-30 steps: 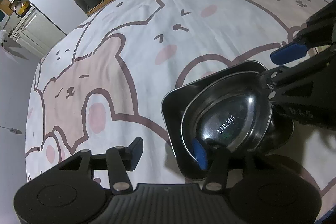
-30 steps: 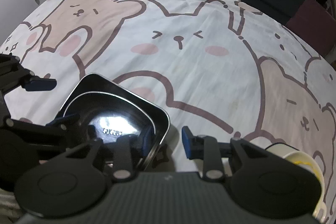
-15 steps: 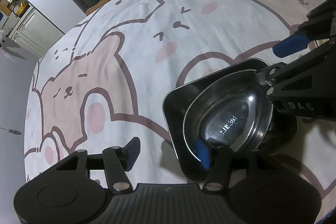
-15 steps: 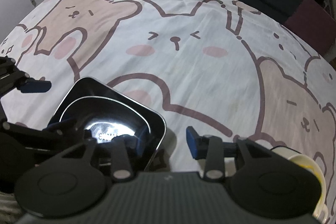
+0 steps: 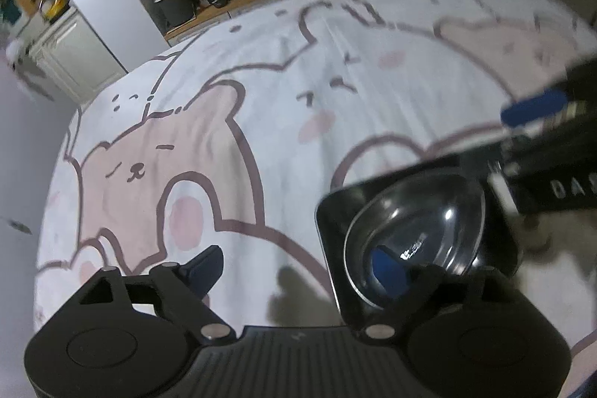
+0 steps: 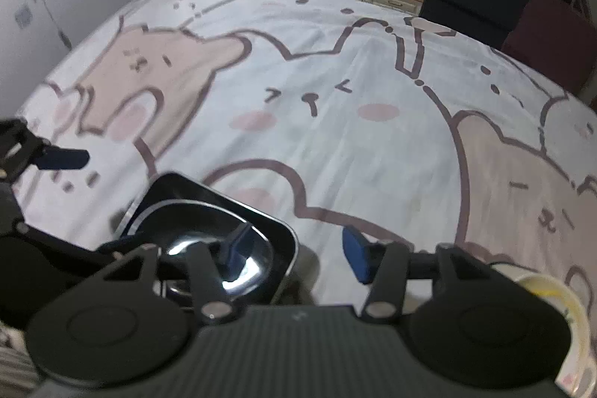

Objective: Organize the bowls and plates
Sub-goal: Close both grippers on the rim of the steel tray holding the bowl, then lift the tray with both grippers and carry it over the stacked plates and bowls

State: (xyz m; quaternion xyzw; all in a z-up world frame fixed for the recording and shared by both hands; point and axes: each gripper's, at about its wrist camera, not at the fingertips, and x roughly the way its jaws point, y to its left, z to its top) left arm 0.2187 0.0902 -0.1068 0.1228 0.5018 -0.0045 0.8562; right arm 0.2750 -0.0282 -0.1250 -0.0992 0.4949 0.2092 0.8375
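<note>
We have the bowl [image 5: 414, 230] sitting inside the square plate [image 5: 328, 211] at 4 o'clock, both grippers [image 5: 298, 267] [image 6: 294, 248] are opening and letting go, and the cup [image 6: 552, 316] still waits.

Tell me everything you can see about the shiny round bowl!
The shiny round bowl looks like polished metal, with a thin bright rim and small dark lettering at its bottom. It sits upright and empty inside a dark square tray on the bear-print cloth. One blue-padded finger of each opening gripper, left gripper and right gripper, reaches over it; whether either touches is unclear.
</note>
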